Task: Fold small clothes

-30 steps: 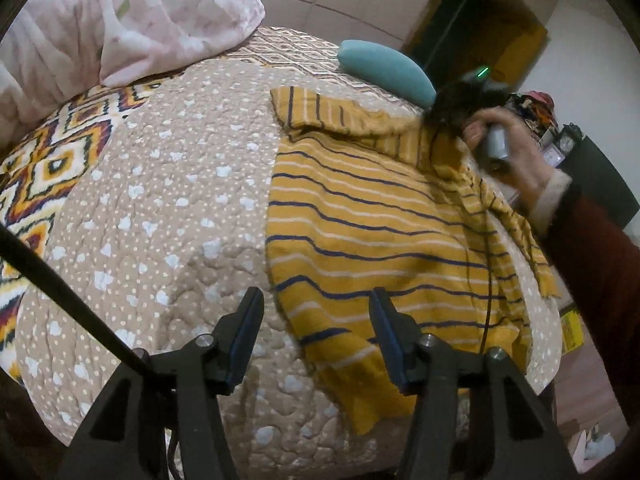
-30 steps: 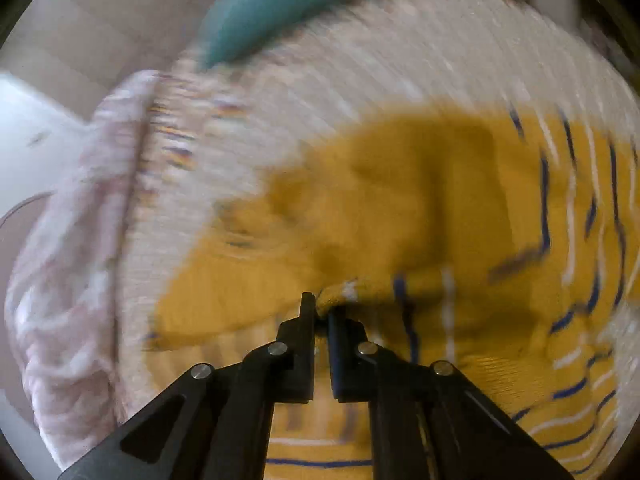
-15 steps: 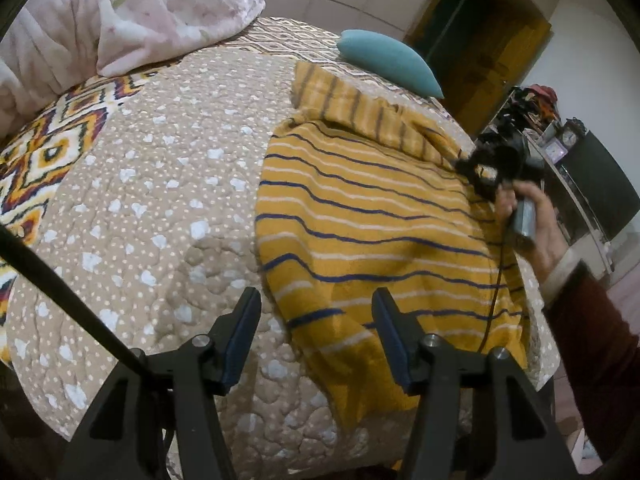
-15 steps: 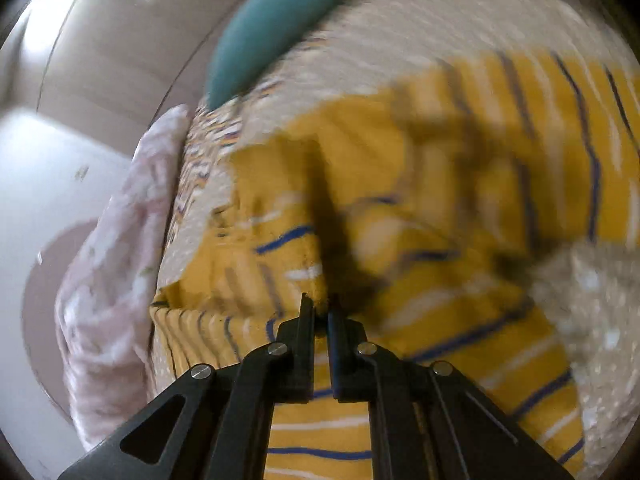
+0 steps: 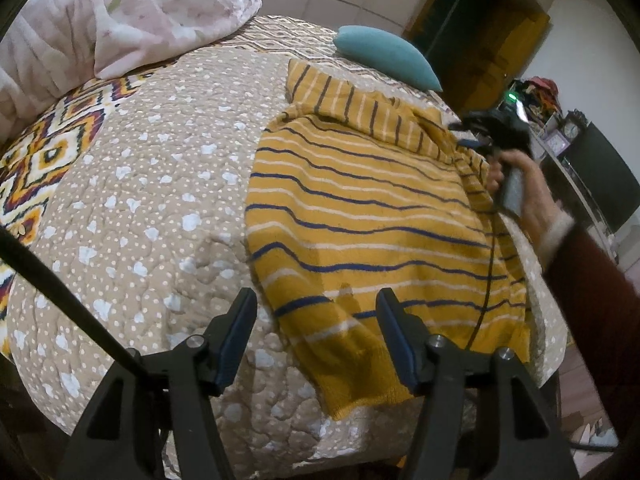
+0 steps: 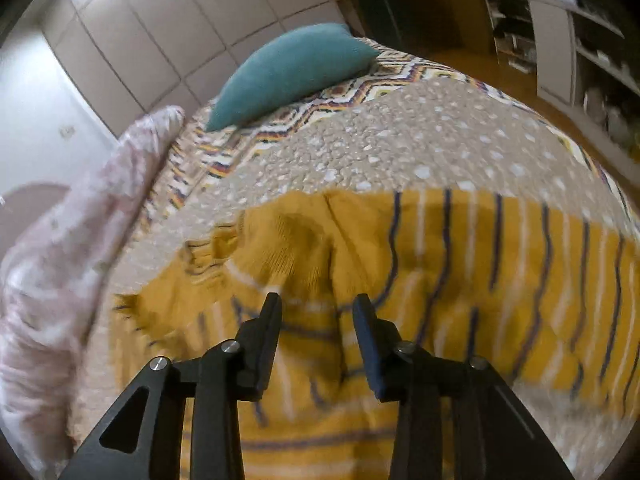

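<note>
Sweater (image 5: 372, 216) in mustard stripes lying near your bed's (image 5: 152, 184) edge, your left gripper (image 5: 316, 320) opening above its hem, your right gripper (image 6: 318, 312) opening, nothing pinched.

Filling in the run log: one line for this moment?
left gripper: opening, empty, over hem | right gripper: opening, empty | sweater: flat on bed

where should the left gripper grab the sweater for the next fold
Probably the near hem corner of the sweater, where it hangs over the bed edge just ahead of the left gripper. Come from below that edge, one finger under: elsewhere the knit lies flat. The jaws are opening, nothing between them.
</note>
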### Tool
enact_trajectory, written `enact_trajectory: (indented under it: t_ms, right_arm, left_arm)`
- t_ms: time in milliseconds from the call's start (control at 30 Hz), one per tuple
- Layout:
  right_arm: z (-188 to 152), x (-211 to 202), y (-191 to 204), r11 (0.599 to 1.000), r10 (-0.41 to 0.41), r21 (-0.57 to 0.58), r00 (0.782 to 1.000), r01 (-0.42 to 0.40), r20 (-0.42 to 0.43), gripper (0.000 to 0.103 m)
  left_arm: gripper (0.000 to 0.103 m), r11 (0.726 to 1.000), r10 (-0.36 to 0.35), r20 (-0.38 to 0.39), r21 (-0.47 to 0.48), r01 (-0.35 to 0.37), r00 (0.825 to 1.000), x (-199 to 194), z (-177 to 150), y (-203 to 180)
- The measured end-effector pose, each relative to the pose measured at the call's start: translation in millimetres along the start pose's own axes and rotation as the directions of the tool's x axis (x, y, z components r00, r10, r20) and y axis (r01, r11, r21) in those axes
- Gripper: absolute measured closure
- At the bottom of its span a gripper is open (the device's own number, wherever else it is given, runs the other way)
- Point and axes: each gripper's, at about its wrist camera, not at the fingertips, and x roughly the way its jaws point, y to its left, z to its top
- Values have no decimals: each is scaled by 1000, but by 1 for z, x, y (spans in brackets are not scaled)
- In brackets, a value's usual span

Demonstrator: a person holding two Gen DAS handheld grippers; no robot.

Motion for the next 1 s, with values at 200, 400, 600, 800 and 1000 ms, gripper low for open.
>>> enact_trajectory:
  t_ms: [200,400,600,800,1000]
  right_arm:
    - [6,50,17,997,66,-25,991,-69,-117,93]
    - [7,-5,-6,997,-67,45,997,65,41,95]
    - [-8,-32,-70,974,-126,186,992,128,-21,91]
    - [-48,-125,-127,975,37,219,998,-47,50,72]
    - [-97,-233,-214,974,-30,226,991,0,131,56]
  left_arm:
    - [42,999,30,-11,17,-29,1000,6,4,-1]
    - [42,1000,16,-22,-13,-17,1000,11,6,1]
    - [40,1000,22,-1,-4,-22,1000,-2,1,-8]
    - [35,1000,13,21,-7,-13,1000,-12,-2,-17]
    - [34,999,23,13,22,-23,1000,-17,-7,-30]
